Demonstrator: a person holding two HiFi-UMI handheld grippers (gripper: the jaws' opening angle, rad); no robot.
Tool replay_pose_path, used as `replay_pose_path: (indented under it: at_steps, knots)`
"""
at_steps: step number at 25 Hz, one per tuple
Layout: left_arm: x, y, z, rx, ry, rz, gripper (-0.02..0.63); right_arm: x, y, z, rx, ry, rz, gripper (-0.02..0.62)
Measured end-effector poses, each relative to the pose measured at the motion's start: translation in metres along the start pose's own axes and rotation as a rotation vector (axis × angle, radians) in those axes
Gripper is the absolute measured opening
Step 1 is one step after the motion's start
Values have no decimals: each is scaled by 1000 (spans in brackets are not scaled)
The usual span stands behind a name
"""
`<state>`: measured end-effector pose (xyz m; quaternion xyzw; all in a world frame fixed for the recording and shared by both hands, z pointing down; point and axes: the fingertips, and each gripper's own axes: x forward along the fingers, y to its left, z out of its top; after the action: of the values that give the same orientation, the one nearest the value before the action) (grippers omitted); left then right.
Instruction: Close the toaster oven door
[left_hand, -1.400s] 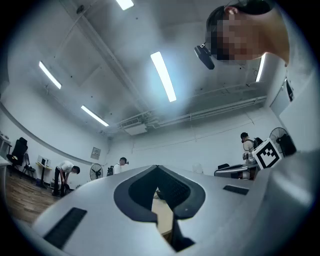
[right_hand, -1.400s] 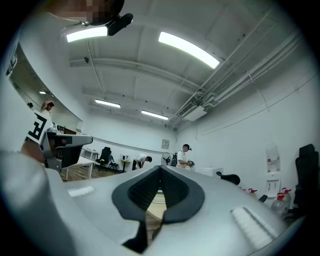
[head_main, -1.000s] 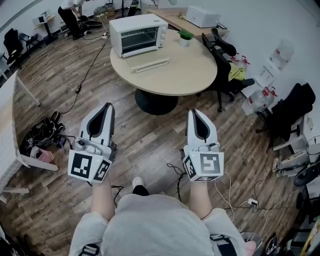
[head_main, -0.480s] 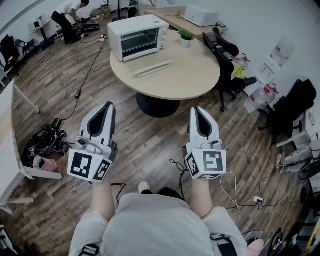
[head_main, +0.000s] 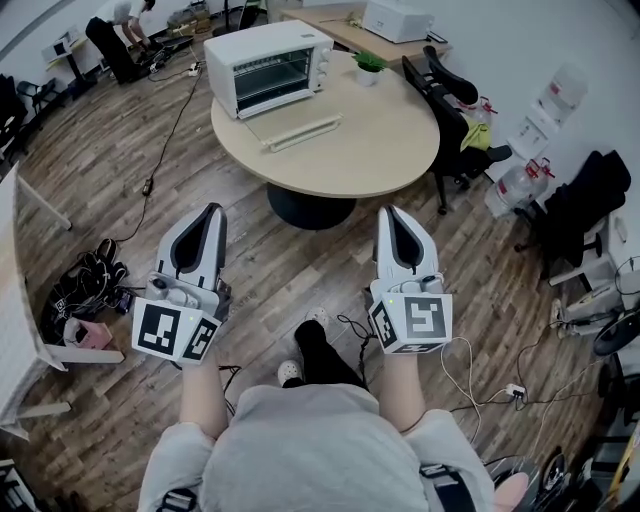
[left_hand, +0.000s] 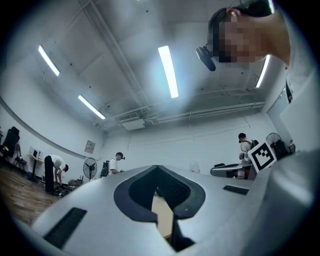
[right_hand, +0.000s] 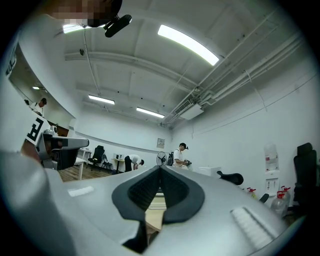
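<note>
Seen from above in the head view, the toaster oven (head_main: 268, 65) is found at 11 o'clock on the round surface (head_main: 385, 140), its door (head_main: 296, 128) let down flat; the left gripper (head_main: 208, 214) and right gripper (head_main: 392, 214) are held well apart from it. In the left gripper view, the jaws are pressed together, empty. In the right gripper view, the jaws are likewise closed on nothing.

Round table (head_main: 385, 140) with toaster oven (head_main: 265, 65), plant (head_main: 370, 66)
</note>
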<state>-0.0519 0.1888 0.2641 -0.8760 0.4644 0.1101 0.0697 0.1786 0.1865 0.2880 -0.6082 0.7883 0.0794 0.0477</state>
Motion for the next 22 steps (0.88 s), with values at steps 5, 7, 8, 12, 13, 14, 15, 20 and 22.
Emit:
replay_pose_path:
  at_steps: [5, 7, 8, 12, 13, 14, 15, 20, 22]
  knots:
    - [21, 24, -4, 11, -7, 29, 6, 35, -9, -8, 15, -4, 10, 11]
    - [33, 33, -6, 15, -5, 40, 6, 51, -13, -10, 21, -5, 16, 11]
    - [40, 37, -7, 18, -5, 43, 6, 60, -16, -10, 21, -7, 20, 11]
    - [71, 48, -10, 27, -11, 46, 6, 94, -29, -10, 20, -19, 35, 11]
    - [78, 51, -12, 27, -12, 47, 6, 102, -32, -11, 21, -22, 38, 11]
    - [85, 55, -14, 28, -12, 50, 6, 111, -35, -12, 21, -24, 41, 11]
    - [92, 58, -16, 29, -14, 54, 6, 119, -38, -13, 22, -25, 47, 11]
    - [131, 71, -20, 35, -25, 70, 6, 158, -57, -16, 15, -30, 68, 11]
    - [147, 73, -23, 36, -27, 70, 6, 172, -67, -17, 15, -31, 73, 11]
